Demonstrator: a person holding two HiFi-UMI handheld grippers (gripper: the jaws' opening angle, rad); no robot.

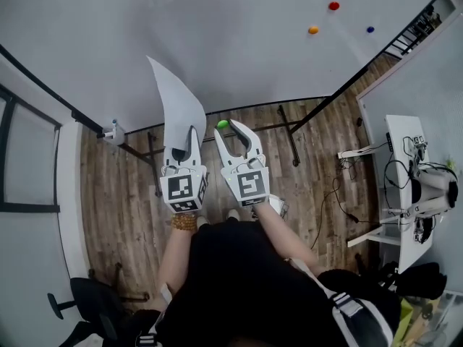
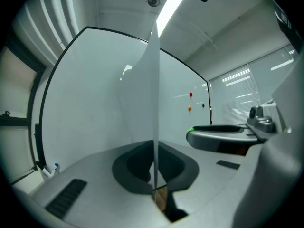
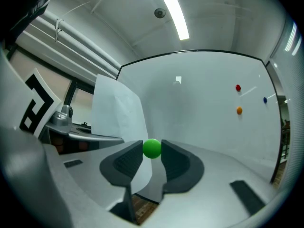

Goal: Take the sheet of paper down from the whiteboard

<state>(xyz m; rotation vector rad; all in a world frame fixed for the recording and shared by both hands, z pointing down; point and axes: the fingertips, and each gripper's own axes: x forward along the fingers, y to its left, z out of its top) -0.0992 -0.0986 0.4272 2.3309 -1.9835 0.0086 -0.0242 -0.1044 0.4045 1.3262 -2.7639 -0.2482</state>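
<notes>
The white sheet of paper (image 1: 177, 103) stands off the whiteboard (image 1: 239, 42), and my left gripper (image 1: 187, 133) is shut on its lower edge. In the left gripper view the paper (image 2: 154, 99) shows edge-on, pinched between the closed pads of that gripper (image 2: 154, 169). Just to the right, my right gripper (image 1: 226, 127) is shut on a small green ball magnet (image 1: 222, 124). In the right gripper view the magnet (image 3: 152, 147) sits between the pads at the tips, with the paper (image 3: 116, 113) to its left. Both grippers point level at the board.
Red (image 1: 333, 6), orange (image 1: 312, 30) and blue (image 1: 370, 29) magnets stay on the board's far right. A marker holder (image 1: 113, 130) sits at the board's lower left. The board's stand legs (image 1: 289, 134) rest on the wood floor. At the right stands a white desk (image 1: 399, 186) with cables.
</notes>
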